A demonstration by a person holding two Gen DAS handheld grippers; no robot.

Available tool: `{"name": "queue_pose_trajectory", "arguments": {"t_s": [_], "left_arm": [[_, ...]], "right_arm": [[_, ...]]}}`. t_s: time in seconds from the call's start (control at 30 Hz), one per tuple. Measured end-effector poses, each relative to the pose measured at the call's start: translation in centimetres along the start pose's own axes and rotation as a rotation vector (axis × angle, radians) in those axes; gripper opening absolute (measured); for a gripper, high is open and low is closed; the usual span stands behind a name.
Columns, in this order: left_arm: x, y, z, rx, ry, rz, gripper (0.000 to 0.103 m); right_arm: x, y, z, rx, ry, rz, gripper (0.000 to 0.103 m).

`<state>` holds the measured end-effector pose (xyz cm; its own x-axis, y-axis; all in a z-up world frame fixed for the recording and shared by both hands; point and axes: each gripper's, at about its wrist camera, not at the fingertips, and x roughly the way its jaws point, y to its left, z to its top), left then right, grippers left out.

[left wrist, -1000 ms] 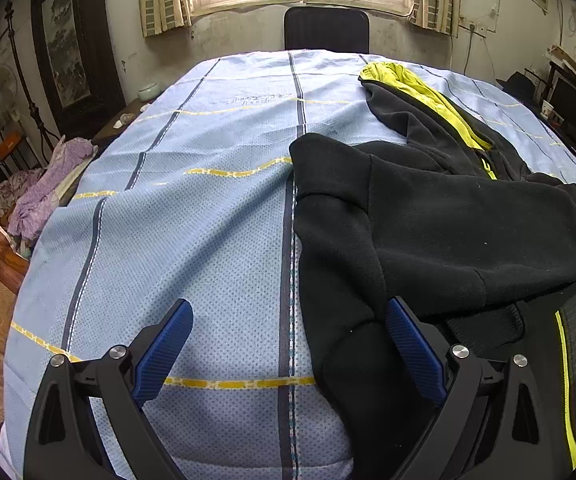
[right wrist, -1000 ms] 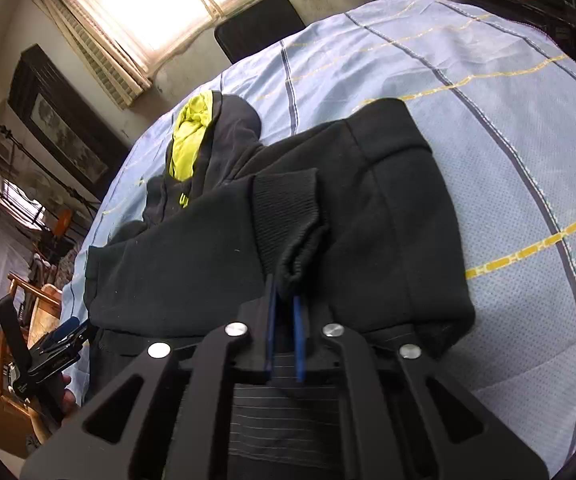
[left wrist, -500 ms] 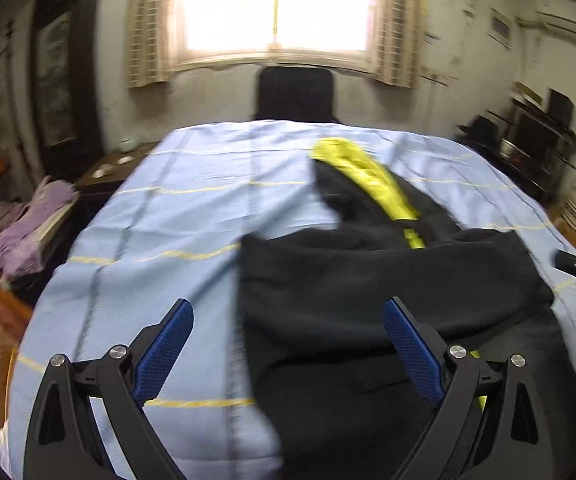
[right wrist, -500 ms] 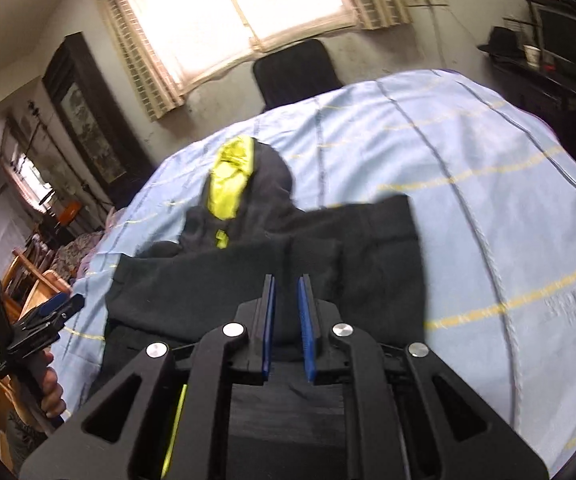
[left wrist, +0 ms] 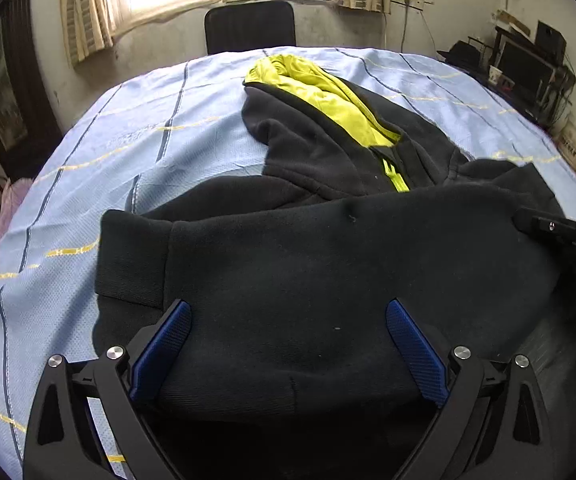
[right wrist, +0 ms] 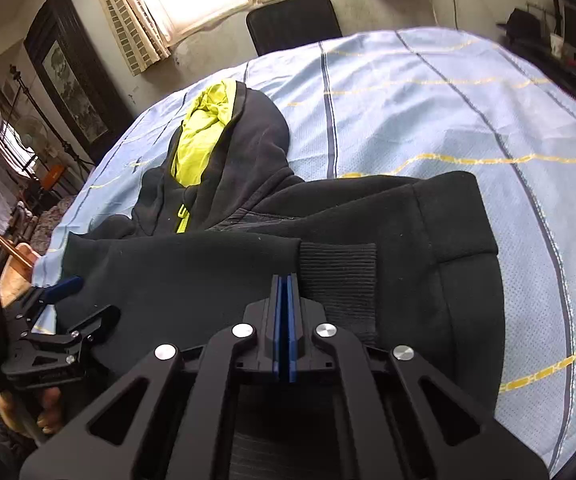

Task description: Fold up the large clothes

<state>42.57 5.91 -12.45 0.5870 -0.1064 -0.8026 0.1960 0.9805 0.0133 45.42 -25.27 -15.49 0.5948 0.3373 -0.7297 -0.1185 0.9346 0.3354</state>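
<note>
Blue striped bedsheet (left wrist: 88, 184) under black hoodie (left wrist: 327, 264), hood windowward; left gripper (left wrist: 288, 344) spread, right gripper (right wrist: 285, 292) clenched empty.

1. A black fleece hooded jacket with a yellow-green lining (left wrist: 327, 264) lies on a light blue sheet with dark and yellow stripes (left wrist: 88, 184).
2. Its hood (right wrist: 244, 136) points toward a black chair back (left wrist: 250, 26) behind the sheet's far edge.
3. Both sleeves lie folded across the body, the ribbed cuff (right wrist: 337, 276) on top.
4. The left gripper (left wrist: 288, 344) is above the jacket's near part, the right gripper (right wrist: 285, 292) at the cuff.
</note>
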Motion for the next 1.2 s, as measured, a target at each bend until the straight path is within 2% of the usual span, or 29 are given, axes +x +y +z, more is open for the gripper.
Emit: {"name": "queue_pose_trajectory", "arguments": {"t_s": [0.03, 0.07, 0.17, 0.23, 0.3, 0.37, 0.43, 0.57, 0.67, 0.83, 0.97, 1.03, 1.1, 1.13, 1.2], "left_arm": [[-0.4, 0.2, 0.1, -0.004, -0.011, 0.012, 0.097], [-1.1, 0.6, 0.4, -0.009, -0.04, 0.02, 0.097], [-2.3, 2.2, 1.0, -0.05, -0.115, 0.033, 0.097], [-1.1, 3.3, 0.7, -0.088, -0.106, 0.035, 0.097], [0.4, 3.8, 0.5, -0.113, -0.044, 0.029, 0.097], [0.0, 3.7, 0.7, -0.116, -0.07, 0.029, 0.098], [0.1, 3.8, 0.5, -0.111, -0.06, 0.031, 0.099], [0.1, 4.0, 0.3, -0.114, -0.052, 0.024, 0.1], [0.3, 3.9, 0.3, -0.11, -0.047, 0.029, 0.1], [0.8, 3.3, 0.6, -0.104, -0.042, 0.04, 0.1], [0.9, 3.2, 0.6, -0.101, -0.039, 0.046, 0.1], [1.0, 3.3, 0.6, -0.101, -0.039, 0.046, 0.1], [0.9, 3.3, 0.6, -0.101, -0.039, 0.045, 0.1], [0.9, 3.3, 0.6, -0.101, -0.039, 0.046, 0.1], [0.9, 3.3, 0.6, -0.103, -0.039, 0.044, 0.1]], "right_arm": [[-0.1, 0.0, 0.5, 0.009, 0.015, 0.008, 0.002], [-0.5, 0.1, 1.1, 0.004, 0.008, 0.018, 0.007], [-1.6, 1.4, 3.3, -0.055, -0.059, 0.0, 0.017], [-1.3, 2.5, 5.3, -0.067, -0.075, 0.01, 0.024], [-0.3, 3.5, 7.1, -0.074, -0.083, 0.021, 0.028], [1.3, 4.7, 9.2, -0.099, -0.092, 0.008, 0.03], [2.9, 5.5, 10.9, -0.108, -0.089, 0.007, 0.032], [6.5, 7.0, 13.7, -0.142, -0.099, -0.014, 0.045], [9.0, 7.8, 15.3, -0.17, -0.101, -0.038, 0.045], [13.6, 7.7, 17.7, -0.131, -0.088, -0.068, 0.046], [16.8, 7.9, 19.0, -0.104, -0.046, -0.084, 0.053], [18.2, 8.0, 19.4, -0.101, -0.023, -0.119, 0.053], [18.5, 8.1, 19.5, -0.1, -0.021, -0.132, 0.025], [18.4, 8.1, 19.6, -0.1, -0.022, -0.154, 0.021], [17.3, 8.2, 19.6, -0.104, -0.049, -0.134, 0.011]]}}
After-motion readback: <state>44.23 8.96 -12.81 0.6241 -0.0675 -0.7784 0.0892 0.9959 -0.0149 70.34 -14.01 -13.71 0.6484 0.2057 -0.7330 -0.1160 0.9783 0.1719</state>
